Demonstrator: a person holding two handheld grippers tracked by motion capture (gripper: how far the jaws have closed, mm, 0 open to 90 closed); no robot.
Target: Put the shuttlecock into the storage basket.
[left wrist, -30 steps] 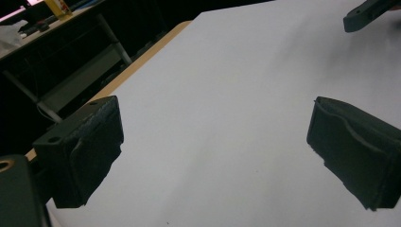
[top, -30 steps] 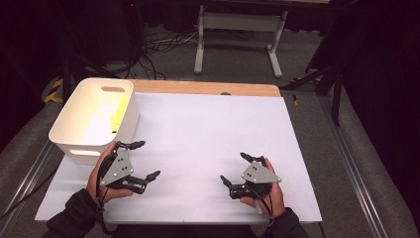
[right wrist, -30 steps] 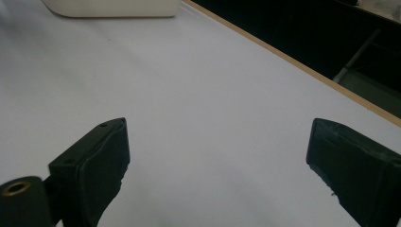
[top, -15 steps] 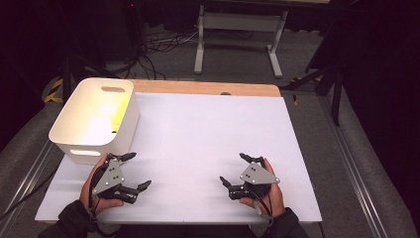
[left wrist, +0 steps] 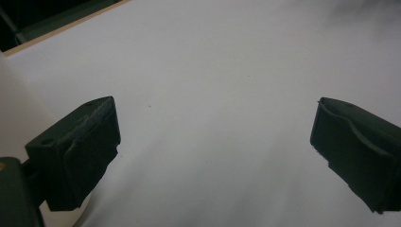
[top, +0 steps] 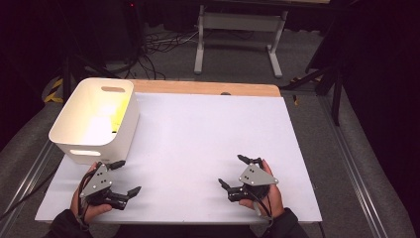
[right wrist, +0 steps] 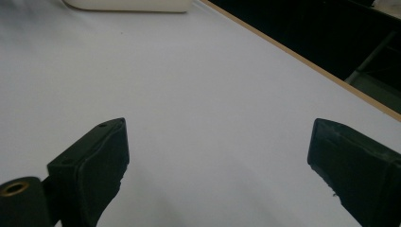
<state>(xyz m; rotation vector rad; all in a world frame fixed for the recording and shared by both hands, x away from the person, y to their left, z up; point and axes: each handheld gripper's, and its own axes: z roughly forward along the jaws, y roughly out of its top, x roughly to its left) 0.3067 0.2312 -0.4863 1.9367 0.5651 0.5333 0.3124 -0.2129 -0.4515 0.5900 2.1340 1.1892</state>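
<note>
Table [top: 208,144]: a white sheet over a wooden top, the wood showing as a strip along the far edge; it lies under and ahead of both tongs, with bare surface between them.

Bin [top: 94,121]: a white open tub with handle slots, just beyond the left gripper and well apart from the right one. Its near wall is very near the upper jaw tip; contact cannot be settled from above.

Yellow object [top: 116,120]: a thin yellow sliver against the bin's inner right wall, ahead of the left gripper and inside the tub.

Left gripper [top: 120,177]: held low at the near left of the table, jaws spread wide with nothing between them. In the left gripper view [left wrist: 213,156] the gap holds white sheet alone, and the bin's wall shows pale at the left edge.

Right gripper [top: 234,171]: at the near right, pointing across the table toward the left gripper, jaws likewise parted and empty; its own view [right wrist: 217,161] confirms this.

Risk: a reach into the tub by the left tongs could strike the rim or wall and push the light bin along the sheet, since nothing steadies it. A jaw dragged low could also wrinkle the sheet.

Hidden: the yellow object's shape and nature cannot be made out under the glare inside the bin; most of the bin's floor is washed out, and the near forearms are cut off at the frame edge.
</note>
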